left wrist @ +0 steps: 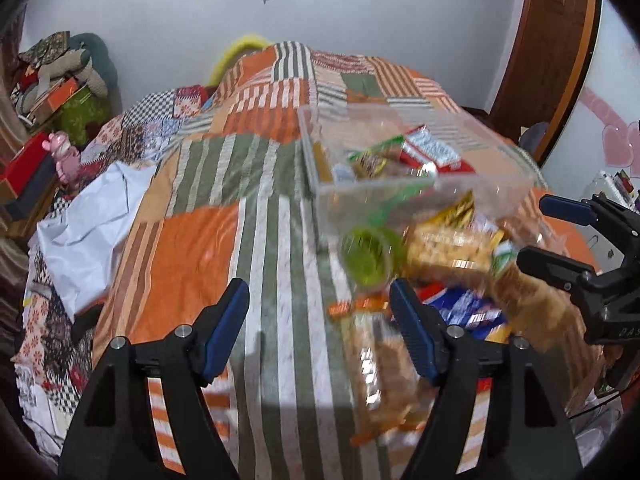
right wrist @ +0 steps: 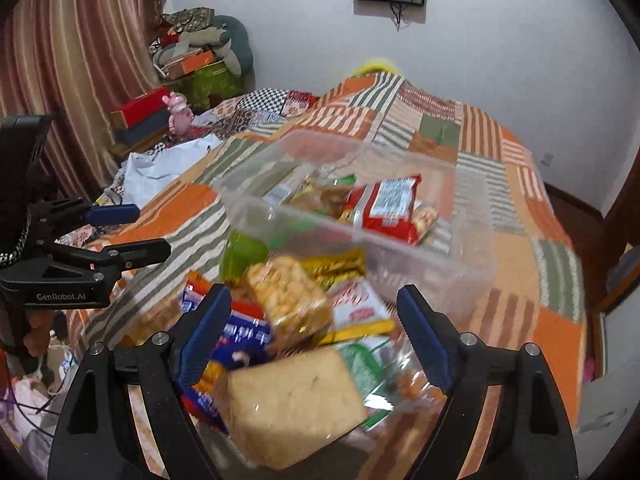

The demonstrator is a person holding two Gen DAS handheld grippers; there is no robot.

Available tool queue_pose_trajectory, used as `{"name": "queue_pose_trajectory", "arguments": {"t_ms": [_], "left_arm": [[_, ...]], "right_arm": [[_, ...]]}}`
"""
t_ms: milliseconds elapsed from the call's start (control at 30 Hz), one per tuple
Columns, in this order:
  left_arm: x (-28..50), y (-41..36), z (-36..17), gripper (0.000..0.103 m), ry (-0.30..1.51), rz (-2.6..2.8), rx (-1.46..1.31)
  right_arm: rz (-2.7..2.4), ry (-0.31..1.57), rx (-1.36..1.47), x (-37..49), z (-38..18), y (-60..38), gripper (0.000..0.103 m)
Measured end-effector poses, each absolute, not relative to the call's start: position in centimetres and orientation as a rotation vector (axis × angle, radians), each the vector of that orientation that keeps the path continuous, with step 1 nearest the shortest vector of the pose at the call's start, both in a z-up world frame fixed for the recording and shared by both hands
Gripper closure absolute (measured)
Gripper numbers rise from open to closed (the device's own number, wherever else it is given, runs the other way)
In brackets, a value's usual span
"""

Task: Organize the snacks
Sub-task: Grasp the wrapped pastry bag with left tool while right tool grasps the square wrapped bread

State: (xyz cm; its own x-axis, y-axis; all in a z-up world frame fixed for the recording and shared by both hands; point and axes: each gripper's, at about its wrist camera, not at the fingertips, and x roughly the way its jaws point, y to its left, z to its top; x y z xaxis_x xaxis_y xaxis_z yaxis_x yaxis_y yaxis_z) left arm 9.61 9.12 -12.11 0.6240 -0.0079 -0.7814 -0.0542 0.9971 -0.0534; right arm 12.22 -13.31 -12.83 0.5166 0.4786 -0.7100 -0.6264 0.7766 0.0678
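Observation:
A clear plastic bin (left wrist: 496, 160) (right wrist: 460, 264) stands on the patchwork bed and holds a red packet (right wrist: 384, 208) (left wrist: 434, 152) and a green-edged packet (left wrist: 374, 158). In front of it lies a pile of snacks: a green cup (left wrist: 366, 258) (right wrist: 242, 254), a cracker packet (left wrist: 448, 248) (right wrist: 290, 300), a blue packet (left wrist: 466, 308) (right wrist: 240, 332) and a bagged bread slice (right wrist: 292, 404). My left gripper (left wrist: 320, 324) is open and empty above the bedspread left of the pile. My right gripper (right wrist: 316, 338) is open over the pile, holding nothing.
The bed (left wrist: 200, 248) carries a white sheet (left wrist: 84, 232) at its left. Boxes, a pink toy (left wrist: 66, 156) and piled cloth stand by the wall at left. A wooden door frame (left wrist: 548, 60) is at right.

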Motion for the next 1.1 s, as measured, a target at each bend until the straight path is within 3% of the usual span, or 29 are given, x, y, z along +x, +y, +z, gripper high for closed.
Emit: {"name": "queue_pose_trajectory", "arguments": {"t_ms": [233, 533, 900, 1033, 1100], "left_arm": [[7.8, 8.7, -13.7, 0.031, 0.923, 0.012, -0.095], [6.6, 7.2, -15.2, 0.031, 0.961, -0.037, -0.093], [7.4, 6.6, -16.9, 0.031, 0.99, -0.07, -0.161], [7.6, 6.2, -17.1, 0.031, 0.968, -0.058, -0.138], [7.6, 6.0, -17.1, 0.037, 0.957, -0.065, -0.143]], "right_arm": [[0.688, 0.878, -0.1, 11.8, -14.4, -15.3, 0.02], [0.625, 0.866, -0.203, 8.5, -15.7, -17.1, 0.02], [0.593, 0.892, -0.078, 7.9, -15.6, -20.4, 0.021], [0.62, 0.881, -0.067, 8.0, -15.5, -19.7, 0.029], [0.634, 0.886, -0.064, 8.3, -15.7, -19.3, 0.035]]}}
